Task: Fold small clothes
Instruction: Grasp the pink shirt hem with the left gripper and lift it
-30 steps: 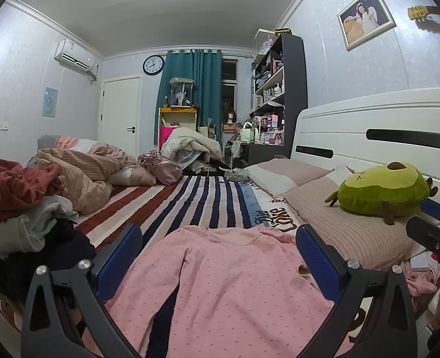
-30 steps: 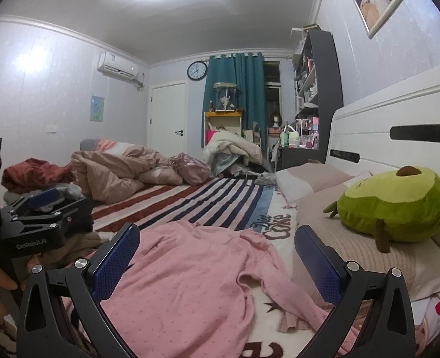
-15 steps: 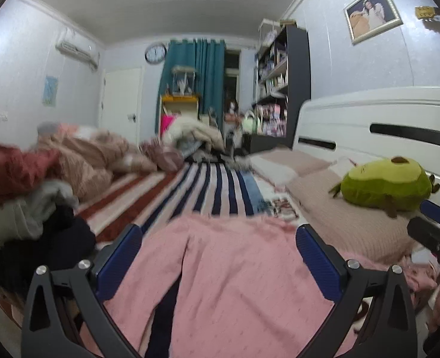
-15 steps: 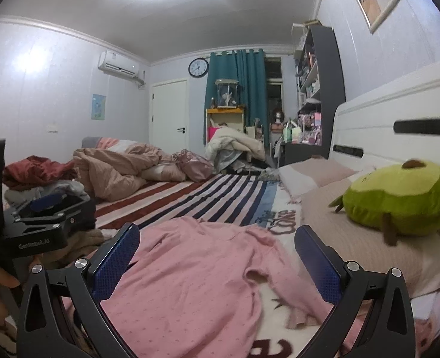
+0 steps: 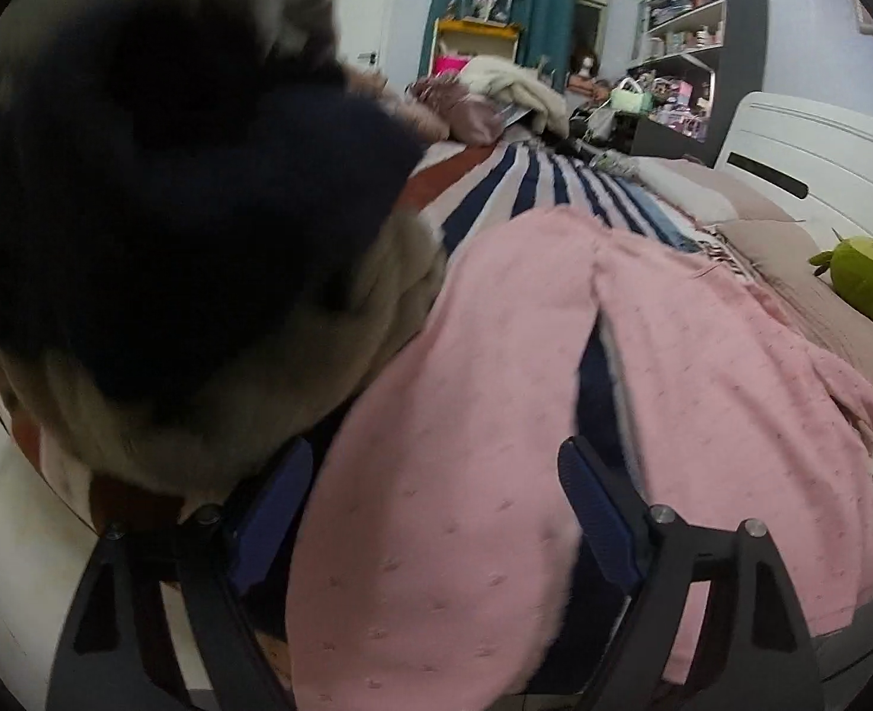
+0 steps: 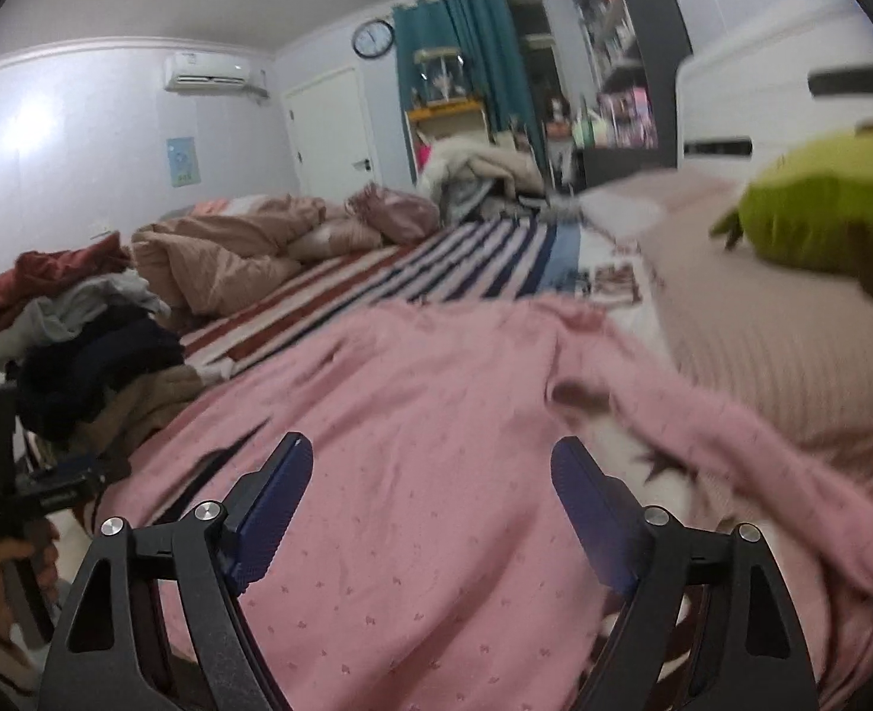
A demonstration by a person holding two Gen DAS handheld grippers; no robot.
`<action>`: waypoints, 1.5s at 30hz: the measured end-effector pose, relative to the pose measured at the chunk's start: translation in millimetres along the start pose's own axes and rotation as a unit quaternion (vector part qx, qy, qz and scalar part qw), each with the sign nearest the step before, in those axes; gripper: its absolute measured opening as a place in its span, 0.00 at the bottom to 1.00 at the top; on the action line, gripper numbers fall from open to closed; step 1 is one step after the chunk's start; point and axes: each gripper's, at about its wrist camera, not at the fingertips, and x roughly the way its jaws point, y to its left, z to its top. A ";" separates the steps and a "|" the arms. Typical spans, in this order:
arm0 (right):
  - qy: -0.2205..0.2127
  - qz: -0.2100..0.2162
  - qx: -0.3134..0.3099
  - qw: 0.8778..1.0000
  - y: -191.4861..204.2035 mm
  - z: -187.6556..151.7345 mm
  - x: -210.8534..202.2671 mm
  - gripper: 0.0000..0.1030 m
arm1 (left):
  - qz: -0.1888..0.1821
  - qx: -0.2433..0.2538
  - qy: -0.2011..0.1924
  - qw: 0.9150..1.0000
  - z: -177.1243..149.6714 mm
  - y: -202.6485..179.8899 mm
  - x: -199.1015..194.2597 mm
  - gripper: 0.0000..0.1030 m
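A pink dotted long-sleeved top (image 5: 703,391) lies spread on the striped bed. Its left sleeve (image 5: 448,474) runs between the fingers of my left gripper (image 5: 436,492), which is open and low over the cloth. In the right wrist view the top (image 6: 413,450) fills the foreground, with its right sleeve (image 6: 721,432) trailing toward the pillow. My right gripper (image 6: 430,492) is open just above the top's body. The left gripper (image 6: 45,492) also shows there at the bed's left edge.
A pile of clothes (image 5: 170,207) presses close on the left of the left gripper; it also shows in the right wrist view (image 6: 81,326). A green avocado plush (image 6: 827,213) lies on the beige pillow (image 6: 762,343). A rumpled duvet (image 6: 229,249) lies further back.
Both grippers have dropped toward the pink top and moved closer. The left gripper has swung left, beside the clothes pile, over the sleeve. Both stay open.
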 end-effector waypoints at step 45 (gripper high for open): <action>0.031 0.012 0.042 0.999 -59.2 -18.8 -17.7 0.84 | -0.245 0.143 0.047 0.958 26.0 -194.2 -28.2 0.62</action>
